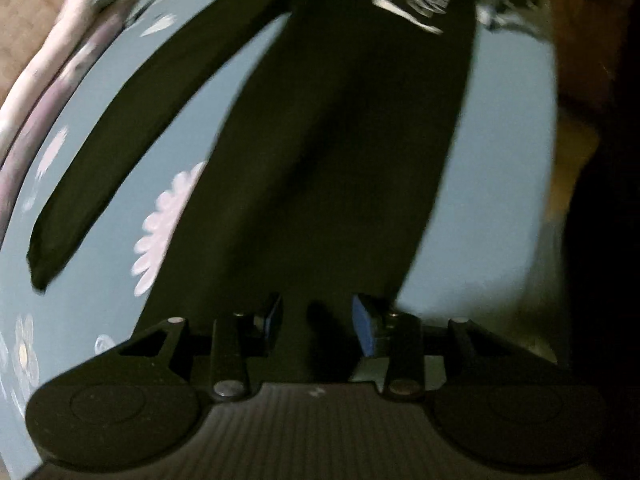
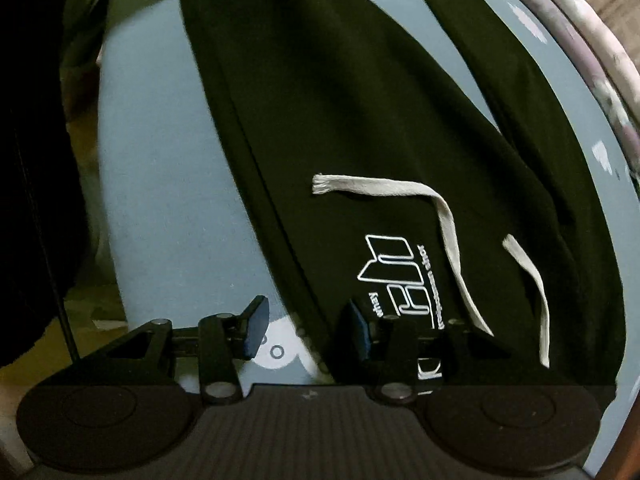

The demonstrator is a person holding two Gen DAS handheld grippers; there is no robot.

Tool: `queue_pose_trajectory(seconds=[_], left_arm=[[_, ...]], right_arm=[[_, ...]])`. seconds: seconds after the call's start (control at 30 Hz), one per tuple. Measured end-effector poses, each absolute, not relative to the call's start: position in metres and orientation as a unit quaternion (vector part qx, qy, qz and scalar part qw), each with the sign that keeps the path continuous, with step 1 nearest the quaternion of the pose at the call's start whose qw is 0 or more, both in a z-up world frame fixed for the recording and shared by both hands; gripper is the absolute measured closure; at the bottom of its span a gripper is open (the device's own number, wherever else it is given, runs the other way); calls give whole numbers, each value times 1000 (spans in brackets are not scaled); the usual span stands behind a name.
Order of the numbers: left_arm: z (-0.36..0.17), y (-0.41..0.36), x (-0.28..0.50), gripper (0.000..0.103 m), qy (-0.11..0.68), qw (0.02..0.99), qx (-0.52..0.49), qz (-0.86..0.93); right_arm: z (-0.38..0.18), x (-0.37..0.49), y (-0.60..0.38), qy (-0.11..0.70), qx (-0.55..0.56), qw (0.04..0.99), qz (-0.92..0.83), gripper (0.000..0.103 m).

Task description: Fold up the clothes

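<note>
— What are you working over?

— A grey-blue bedsheet [image 1: 500, 128] printed with pale flowers, one big pink bloom [image 1: 168, 224] just off my left claw's left finger. Beyond the sheet's far rim runs a pinkish floral border [image 2: 592, 40], then brownish floor; the room is dim and the left view is smeared.

— And the garment?

— Black trousers [image 2: 320, 100] lie flat on the sheet, stretching away from both claws. One leg [image 1: 120, 152] splays out to the left ahead of my left claw. Near my right claw sit the white printed logo [image 2: 396, 272] and two cream drawstring ends [image 2: 448, 220].

— Your claws?

— My left claw [image 1: 316, 320] stands apart, blue pads clear, over the black cloth, gripping nothing. My right claw [image 2: 304, 328] is apart too, straddling the trousers' edge: left pad over sheet, right pad over fabric.

— Anything in the way?

— Something dark [image 2: 36, 160] looms left of my right claw; I cannot tell what.
</note>
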State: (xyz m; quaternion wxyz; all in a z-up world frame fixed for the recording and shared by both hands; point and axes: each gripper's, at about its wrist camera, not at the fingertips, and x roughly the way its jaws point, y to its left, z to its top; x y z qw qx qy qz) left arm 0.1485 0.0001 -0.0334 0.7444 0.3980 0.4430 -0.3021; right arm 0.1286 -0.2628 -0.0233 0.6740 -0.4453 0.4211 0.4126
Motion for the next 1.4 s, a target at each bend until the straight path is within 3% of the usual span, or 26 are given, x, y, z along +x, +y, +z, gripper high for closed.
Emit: queue_pose_trajectory(seconds=[0.07, 0.13, 0.17, 0.2, 0.23, 0.57, 0.7, 0.93, 1.0, 1.1, 1.13, 1.2, 1.23, 1.27, 1.33, 1.4], left_arm=[[-39, -6, 145, 63, 443, 737, 408, -307], [-39, -12, 141, 62, 432, 733, 418, -318], [-39, -16, 139, 54, 425, 731, 423, -324], [-39, -19, 137, 48, 418, 730, 428, -330], [-39, -23, 137, 46, 415, 730, 426, -337], [-56, -65, 152, 44, 368, 735, 437, -364], [-59, -73, 139, 37, 343, 735, 468, -351], [-67, -38, 124, 37, 324, 726, 547, -264], [-74, -31, 113, 37, 299, 711, 588, -242], [-84, -24, 101, 38, 268, 703, 624, -213], [-87, -23, 98, 39, 257, 703, 630, -207], [-93, -24, 93, 50, 245, 701, 639, -201], [-95, -26, 93, 71, 250, 699, 639, -201], [-96, -29, 93, 98, 254, 697, 639, -202], [-91, -28, 92, 100, 269, 700, 628, -210], [-82, -25, 95, 101, 279, 697, 622, -224]], right_arm=[[-23, 128, -260, 407, -459, 674, 411, 55], [-23, 127, -257, 394, -476, 672, 409, 62], [-23, 127, -256, 391, -480, 670, 409, 71], [-23, 128, -256, 391, -480, 669, 412, 88], [-22, 129, -255, 393, -475, 670, 414, 94], [7, 163, -274, 428, -359, 722, 409, 95], [8, 163, -273, 431, -338, 730, 408, 95], [1, 153, -284, 420, -362, 724, 410, 94], [-3, 146, -285, 409, -387, 718, 408, 83], [-17, 129, -282, 374, -453, 703, 400, 80], [-22, 122, -281, 358, -478, 698, 397, 80], [-30, 109, -280, 328, -519, 687, 389, 79], [-32, 105, -279, 319, -530, 685, 385, 79], [-32, 102, -277, 315, -539, 682, 382, 80], [-29, 100, -276, 311, -548, 678, 378, 95], [-21, 104, -277, 305, -547, 685, 373, 96]])
